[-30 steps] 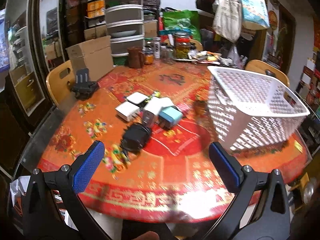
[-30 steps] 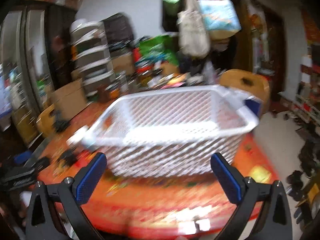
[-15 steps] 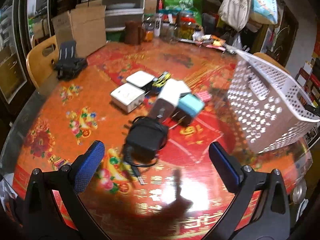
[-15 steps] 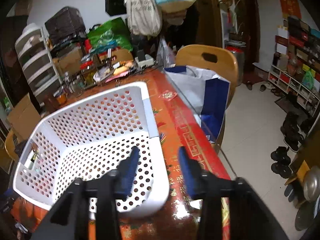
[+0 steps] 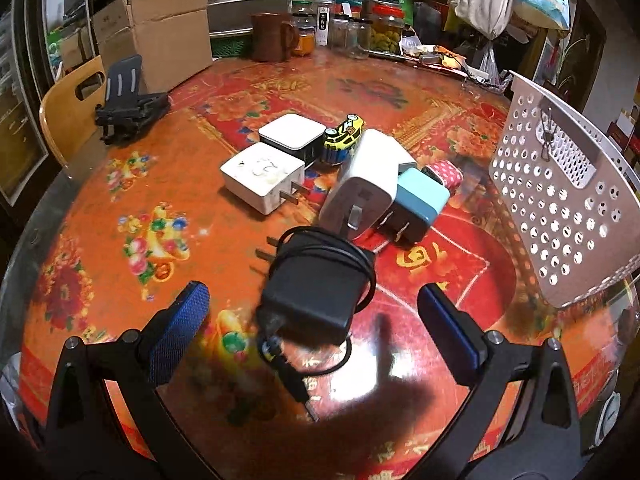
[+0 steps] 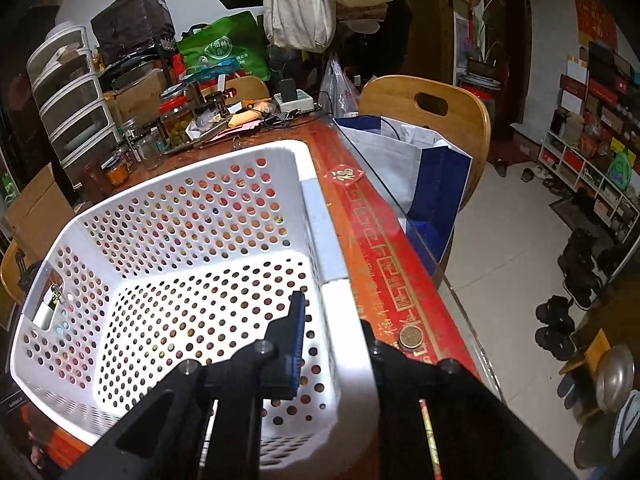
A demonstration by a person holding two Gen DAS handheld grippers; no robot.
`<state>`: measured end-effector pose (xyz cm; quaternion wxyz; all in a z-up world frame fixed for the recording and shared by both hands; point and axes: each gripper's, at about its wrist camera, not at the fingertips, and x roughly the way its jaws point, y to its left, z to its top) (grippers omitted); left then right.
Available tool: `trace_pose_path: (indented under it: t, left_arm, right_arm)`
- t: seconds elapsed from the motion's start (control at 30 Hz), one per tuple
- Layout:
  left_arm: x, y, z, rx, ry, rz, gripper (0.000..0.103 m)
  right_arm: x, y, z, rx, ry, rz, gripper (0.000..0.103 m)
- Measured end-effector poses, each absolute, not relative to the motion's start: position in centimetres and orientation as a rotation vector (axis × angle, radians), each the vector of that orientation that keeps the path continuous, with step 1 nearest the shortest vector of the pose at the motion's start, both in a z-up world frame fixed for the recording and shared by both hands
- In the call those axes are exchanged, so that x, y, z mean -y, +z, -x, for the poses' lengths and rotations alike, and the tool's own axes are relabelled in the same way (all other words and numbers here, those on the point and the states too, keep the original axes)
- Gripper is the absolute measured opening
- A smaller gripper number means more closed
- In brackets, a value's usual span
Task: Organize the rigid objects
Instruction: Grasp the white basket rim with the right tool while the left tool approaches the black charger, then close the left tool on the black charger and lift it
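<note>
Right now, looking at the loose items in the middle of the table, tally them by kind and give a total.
White chargers: 3
Teal charger: 1
Black charger with cable: 1
Yellow toy car: 1
Red dotted tape roll: 1
Total: 7

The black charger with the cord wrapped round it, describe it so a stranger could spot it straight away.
On the red patterned table, left of the white perforated basket, lies a cluster of plug adapters. The black charger lies nearest the open left gripper, the only black adapter, with a cable looped around it.
</note>
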<state>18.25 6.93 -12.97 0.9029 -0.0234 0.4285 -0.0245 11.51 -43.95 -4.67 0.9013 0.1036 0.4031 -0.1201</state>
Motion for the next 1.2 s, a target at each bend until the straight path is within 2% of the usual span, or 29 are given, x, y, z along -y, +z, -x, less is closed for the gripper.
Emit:
trace_pose_path:
  t: [0.1, 0.27, 0.37, 0.63, 0.93, 1.2]
  left_arm:
    - [-6.4, -13.1, -18.6, -0.876, -0.041, 0.035, 0.096]
    - [-5.4, -13.4, -18.7, -0.884, -0.022, -0.011, 0.066]
    - [-5.3, -13.5, -18.6, -0.88, 0.006, -0.031, 0.058]
    - [-5.3, -12.8, -17.7, -0.835, 0.038, -0.052, 0.048]
    - [-5.5, -10.8, -16.2, -0.776, 0.074, -0.069, 0.047]
    - [-5.4, -6.7, -15.4, -0.675, 0.123, -0.126, 0.047]
  right_arm:
    - [43.9, -4.6, -11.4, -0.834, -0.252, -0.21, 0.012]
    - [43.9, -4.6, -11.4, -0.832, -0.251, -0.212, 0.012]
    - [43.9, -4.6, -11.4, -0.832, -0.251, -0.212, 0.012]
    - [43.9, -4.5, -11.3, -0.832, -0.25, -0.209, 0.012]
    - [43.9, -4.4, -11.1, -0.827, -0.24, -0.214, 0.012]
    - [43.9, -4.4, -11.0, -0.824, -0.238, -0.218, 0.012]
